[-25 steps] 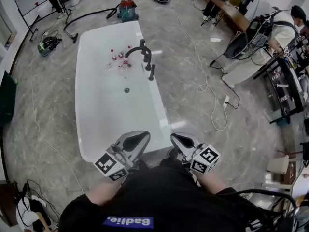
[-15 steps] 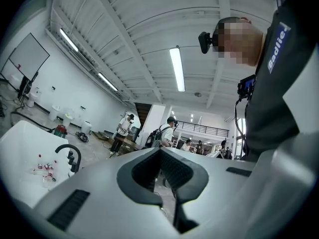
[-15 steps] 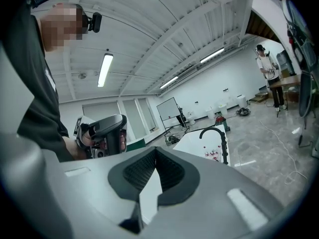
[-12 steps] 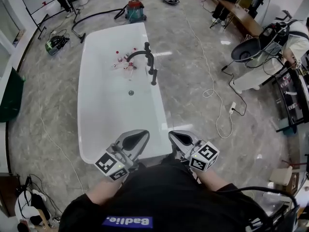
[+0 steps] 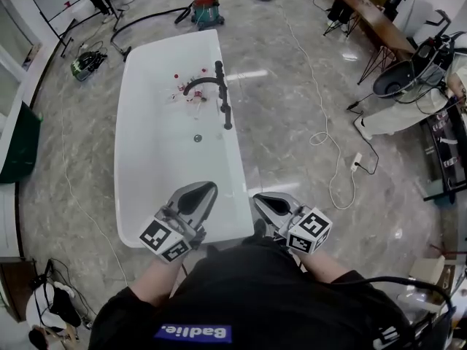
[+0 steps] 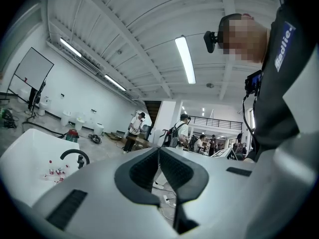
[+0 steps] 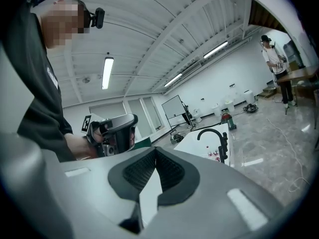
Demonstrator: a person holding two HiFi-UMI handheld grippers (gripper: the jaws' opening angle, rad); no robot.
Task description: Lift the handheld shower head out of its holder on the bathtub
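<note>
A white bathtub (image 5: 139,159) runs away from me on the marble floor. A black arched faucet (image 5: 204,83) stands on its right rim. Just nearer on that rim is the short black handheld shower head (image 5: 228,115), upright in its holder. My left gripper (image 5: 198,189) is shut and empty over the tub's near end. My right gripper (image 5: 264,200) is shut and empty beside the tub's near right corner. Both are far short of the faucet. The left gripper view shows its jaws (image 6: 159,151) closed, the faucet (image 6: 75,156) far off. The right gripper (image 7: 155,151) view shows the faucet (image 7: 215,134) ahead.
Small red-capped bottles (image 5: 186,92) lie in the tub near the faucet, and the drain (image 5: 198,138) is mid-tub. A red vacuum (image 5: 206,9) with its hose stands beyond the tub. A white cable (image 5: 321,133) and power strip (image 5: 357,160) lie on the floor at right. People and desks are at far right.
The view has shifted with my walking: the tub now lies straighter ahead. Both grippers stay shut; the left one has moved further over the tub's near end.
</note>
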